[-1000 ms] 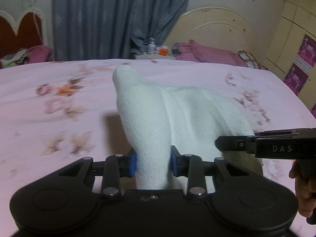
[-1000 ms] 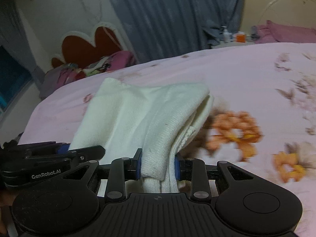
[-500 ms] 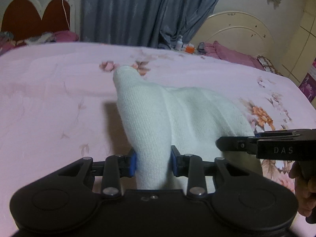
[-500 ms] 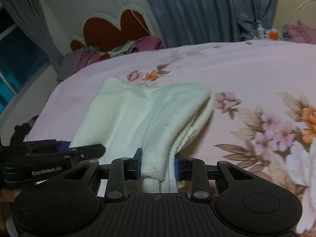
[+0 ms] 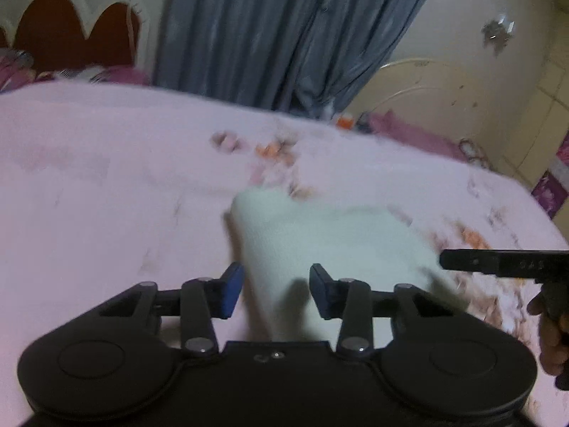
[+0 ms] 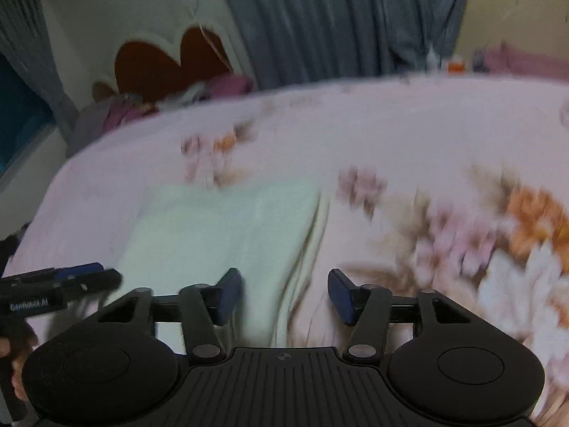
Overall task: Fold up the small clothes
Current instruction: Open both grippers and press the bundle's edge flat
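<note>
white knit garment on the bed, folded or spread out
Folded: the white knit garment lies flat on the pink bedspread, with stacked layer edges along its right side in the right wrist view.

The folded garment [image 6: 220, 235] lies on the bedspread [image 6: 391, 135], the curtain [image 6: 338, 17] behind.

Support surface: bed [image 5: 89, 192] covered by a pale pink sheet with a floral print; blooms in orange, pink and brown, blurred in both views.

Lying directly on the sheet: one white knit garment [image 5: 320, 249], folded flat. In the left wrist view it runs forward from between the left claw [image 5: 275, 290] blades, out ahead and to its right.

In the right wrist view its stacked layered edge [image 6: 306, 249] lies between the right claw [image 6: 284, 295] blades, the rest ahead and left of that claw.
</note>
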The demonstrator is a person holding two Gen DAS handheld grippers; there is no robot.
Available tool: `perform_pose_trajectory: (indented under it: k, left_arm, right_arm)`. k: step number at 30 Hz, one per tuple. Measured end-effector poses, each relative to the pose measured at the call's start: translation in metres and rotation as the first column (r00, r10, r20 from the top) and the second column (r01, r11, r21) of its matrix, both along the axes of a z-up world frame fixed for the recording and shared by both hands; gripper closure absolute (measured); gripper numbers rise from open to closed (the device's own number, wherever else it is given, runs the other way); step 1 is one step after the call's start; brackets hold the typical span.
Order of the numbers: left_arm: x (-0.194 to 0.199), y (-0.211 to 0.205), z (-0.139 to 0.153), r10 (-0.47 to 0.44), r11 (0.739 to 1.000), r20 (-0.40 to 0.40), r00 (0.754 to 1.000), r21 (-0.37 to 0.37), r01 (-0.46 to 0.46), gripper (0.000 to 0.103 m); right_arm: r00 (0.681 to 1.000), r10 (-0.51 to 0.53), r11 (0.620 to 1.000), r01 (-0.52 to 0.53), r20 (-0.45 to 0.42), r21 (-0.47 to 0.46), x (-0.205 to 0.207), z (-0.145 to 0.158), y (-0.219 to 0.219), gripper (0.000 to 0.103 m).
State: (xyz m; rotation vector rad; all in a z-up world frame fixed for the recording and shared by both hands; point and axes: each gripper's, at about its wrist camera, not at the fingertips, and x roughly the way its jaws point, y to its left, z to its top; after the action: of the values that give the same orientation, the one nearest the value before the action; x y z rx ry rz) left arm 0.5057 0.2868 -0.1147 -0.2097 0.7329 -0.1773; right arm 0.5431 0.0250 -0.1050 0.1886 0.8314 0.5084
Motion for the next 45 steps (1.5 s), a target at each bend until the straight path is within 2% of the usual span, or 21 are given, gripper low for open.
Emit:
perform_pose_trajectory:
  k: [2,5,6,7,8,12,14,17,20,22,24,27,29,32,36,39,42,45]
  left_arm:
    - [0.015,-0.011,0.001,-0.047,0.999,0.015,0.999,0.008,0.047,0.067]
    - [0.037,-0.032,-0.007,-0.119,0.992,0.001,0.993,0.030,0.119,0.074]
    - [0.042,-0.037,-0.014,-0.135,0.990,-0.021,0.991,0.036,0.136,0.074]
    - [0.046,-0.042,-0.022,-0.145,0.988,-0.045,0.988,0.044,0.147,0.074]
    - [0.048,-0.044,-0.028,-0.149,0.988,-0.053,0.987,0.041,0.151,0.074]
    - [0.046,-0.043,-0.029,-0.139,0.990,-0.046,0.989,0.011,0.140,0.075]
    - [0.035,-0.038,-0.022,-0.132,0.991,-0.029,0.991,0.008,0.132,0.080]
    - [0.010,-0.033,-0.012,-0.128,0.992,0.013,0.992,-0.005,0.128,0.086]
    - [-0.016,-0.037,-0.010,-0.123,0.992,0.035,0.992,0.002,0.123,0.086]
    - [-0.027,-0.044,-0.017,-0.130,0.991,0.019,0.991,0.019,0.130,0.086]
    - [-0.034,-0.049,-0.025,-0.128,0.991,-0.001,0.992,0.030,0.128,0.086]
    - [-0.050,-0.057,-0.019,-0.119,0.992,0.006,0.993,0.041,0.119,0.086]
    - [-0.068,-0.062,-0.015,-0.119,0.991,0.014,0.993,0.065,0.118,0.086]
    - [-0.089,-0.067,-0.017,-0.088,0.994,0.001,0.996,0.069,0.088,0.086]
    - [-0.109,-0.069,-0.025,-0.038,0.998,-0.028,0.999,0.053,0.039,0.086]
    - [-0.117,-0.073,-0.032,-0.016,0.997,-0.059,0.998,0.077,0.020,0.086]
    - [-0.124,-0.076,-0.032,0.007,0.996,-0.060,0.998,0.094,-0.002,0.086]
    - [-0.133,-0.078,-0.025,0.022,0.995,-0.051,0.998,0.098,-0.017,0.086]
  right_arm:
    - [0.999,0.040,0.999,-0.040,0.023,-0.013,0.009,0.003,0.016,0.070]
    - [0.994,0.100,0.992,-0.096,0.049,-0.084,0.024,-0.005,0.044,0.071]
    - [0.993,0.112,0.986,-0.107,0.038,-0.125,0.030,-0.013,0.050,0.074]
    - [0.993,0.112,0.978,-0.107,0.022,-0.178,0.034,-0.023,0.055,0.084]
    - [0.994,0.105,0.970,-0.100,0.012,-0.222,0.040,-0.032,0.056,0.085]
    - [0.995,0.101,0.972,-0.096,0.008,-0.216,0.047,-0.041,0.048,0.085]
    - [0.994,0.105,0.968,-0.098,0.019,-0.229,0.042,-0.037,0.048,0.084]
    - [0.986,0.142,0.970,-0.121,0.083,-0.213,0.015,-0.019,0.046,0.085]
    - [0.966,0.235,0.955,-0.210,0.104,-0.207,-0.020,-0.010,0.050,0.084]
    - [0.950,0.294,0.931,-0.261,0.104,-0.254,-0.037,-0.019,0.055,0.084]
    - [0.955,0.271,0.913,-0.217,0.116,-0.345,-0.042,-0.033,0.053,0.084]
    - [0.976,0.204,0.945,-0.178,0.070,-0.273,-0.037,-0.032,0.039,0.084]
    - [0.967,0.231,0.946,-0.198,0.106,-0.255,-0.053,-0.017,0.037,0.084]
    - [0.951,0.287,0.936,-0.253,0.115,-0.246,-0.082,-0.008,0.035,0.084]
    - [0.937,0.343,0.915,-0.318,0.064,-0.249,-0.108,-0.023,0.034,0.084]
    - [0.947,0.321,0.903,-0.304,0.004,-0.303,-0.118,-0.045,0.034,0.084]
    - [0.961,0.278,0.925,-0.268,0.000,-0.270,-0.121,-0.048,0.029,0.084]
    - [0.970,0.244,0.947,-0.237,0.005,-0.219,-0.128,-0.038,0.022,0.084]
